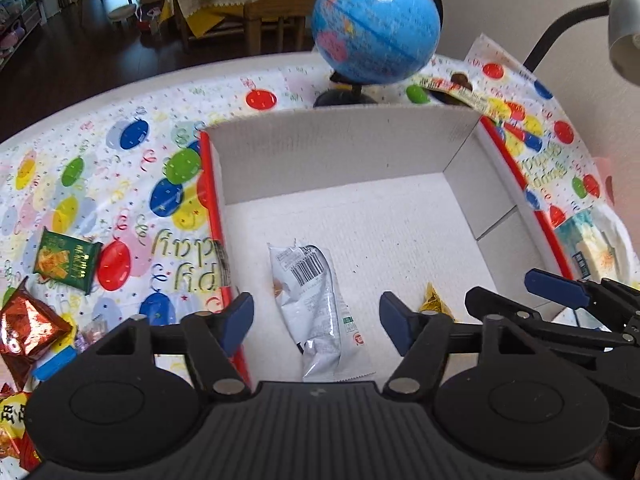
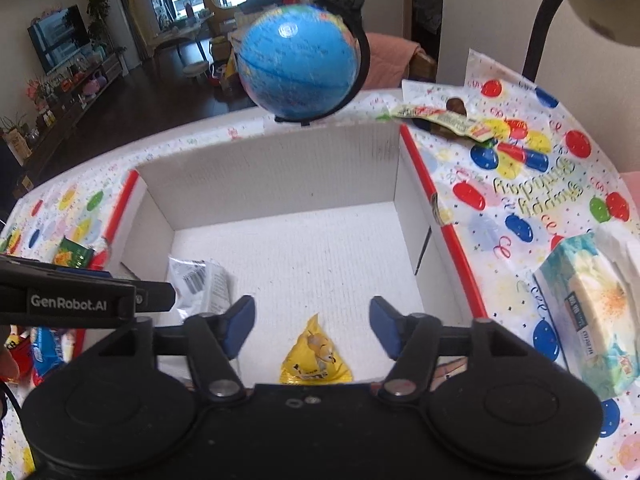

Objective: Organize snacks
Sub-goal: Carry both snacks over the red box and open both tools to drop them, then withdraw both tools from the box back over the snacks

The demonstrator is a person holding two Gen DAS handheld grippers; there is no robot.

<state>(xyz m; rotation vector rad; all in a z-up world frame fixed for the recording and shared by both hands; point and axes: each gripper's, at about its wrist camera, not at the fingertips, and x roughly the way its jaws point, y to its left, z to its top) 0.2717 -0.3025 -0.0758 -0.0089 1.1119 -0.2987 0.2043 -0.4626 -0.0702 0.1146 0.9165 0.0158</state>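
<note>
The silver snack packet (image 1: 316, 312) lay on the floor of the white cardboard box (image 1: 340, 148), low in the left wrist frame, and between the spread fingers of your left gripper (image 1: 316, 326), which gripped nothing. In the right wrist view the yellow pyramid packet (image 2: 316, 360) sat at bottom centre of the box, between the wide-apart fingers of your right gripper (image 2: 312, 330), untouched. A green packet (image 1: 66, 262) and red packet (image 1: 28, 328) waited at left on the balloon tablecloth (image 1: 120, 152). A globe (image 1: 376, 24) stood behind the box.
</note>
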